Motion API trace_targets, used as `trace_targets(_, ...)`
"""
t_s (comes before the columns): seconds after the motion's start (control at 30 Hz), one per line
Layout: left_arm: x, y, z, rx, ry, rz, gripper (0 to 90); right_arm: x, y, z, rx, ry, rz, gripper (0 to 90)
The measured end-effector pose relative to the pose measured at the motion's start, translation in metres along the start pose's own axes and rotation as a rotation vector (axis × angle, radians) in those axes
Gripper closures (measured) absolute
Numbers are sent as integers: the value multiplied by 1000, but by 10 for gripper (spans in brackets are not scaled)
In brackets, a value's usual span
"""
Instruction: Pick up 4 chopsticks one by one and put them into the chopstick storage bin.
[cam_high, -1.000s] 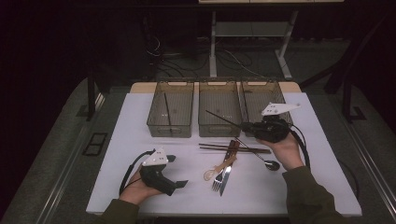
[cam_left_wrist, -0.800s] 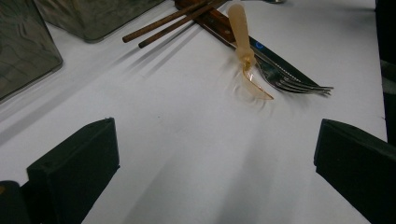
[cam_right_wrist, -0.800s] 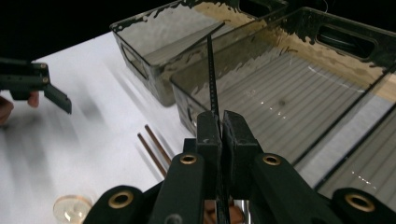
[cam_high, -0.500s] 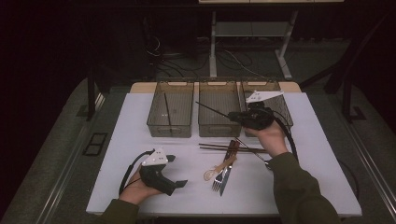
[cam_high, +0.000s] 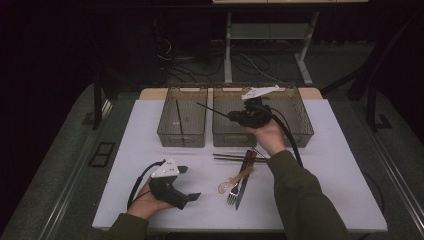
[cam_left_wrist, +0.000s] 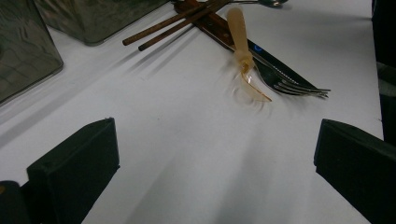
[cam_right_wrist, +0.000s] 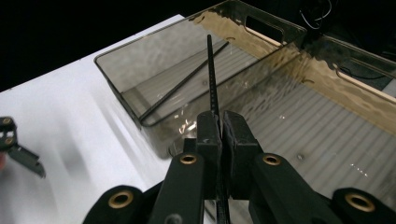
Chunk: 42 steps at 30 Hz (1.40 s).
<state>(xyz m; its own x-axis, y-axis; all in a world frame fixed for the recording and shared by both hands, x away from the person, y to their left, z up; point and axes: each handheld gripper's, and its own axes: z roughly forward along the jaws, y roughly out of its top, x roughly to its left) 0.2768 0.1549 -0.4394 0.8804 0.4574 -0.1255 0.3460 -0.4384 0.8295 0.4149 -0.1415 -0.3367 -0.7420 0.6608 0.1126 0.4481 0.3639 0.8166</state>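
My right gripper (cam_high: 234, 116) hovers over the middle clear bin (cam_high: 220, 135), shut on a thin black chopstick (cam_high: 212, 109) whose tip points left toward the left bin (cam_high: 167, 134). Seen from the right gripper view, the jaws (cam_right_wrist: 221, 122) pinch that chopstick (cam_right_wrist: 211, 74) above the bins' shared edge. A second black chopstick (cam_right_wrist: 184, 93) lies inside the left bin. My left gripper (cam_high: 192, 196) rests open near the table's front left, nothing between its fingers (cam_left_wrist: 74, 170).
Loose cutlery lies mid-table: two brown chopsticks (cam_high: 235, 157), a dark-handled knife (cam_high: 246, 172), a fork (cam_left_wrist: 292, 85) and a translucent plastic spoon (cam_left_wrist: 243, 51). A third bin (cam_high: 300, 125) stands at the back right. White table edge (cam_high: 240, 225) runs along the front.
My right gripper has carried the black chopstick up and leftward, from beside the right bin to above the middle bin. The left gripper has stayed put.
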Motion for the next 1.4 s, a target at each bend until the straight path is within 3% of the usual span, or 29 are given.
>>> trace_targets(0.7,1,1,-1,-4,-8,11,0,18,30,64,45,-12,-7,860)
trace_targets(1.4,1,1,-1,-10,-14,14,0,25,52,127,117,-86,11,860)
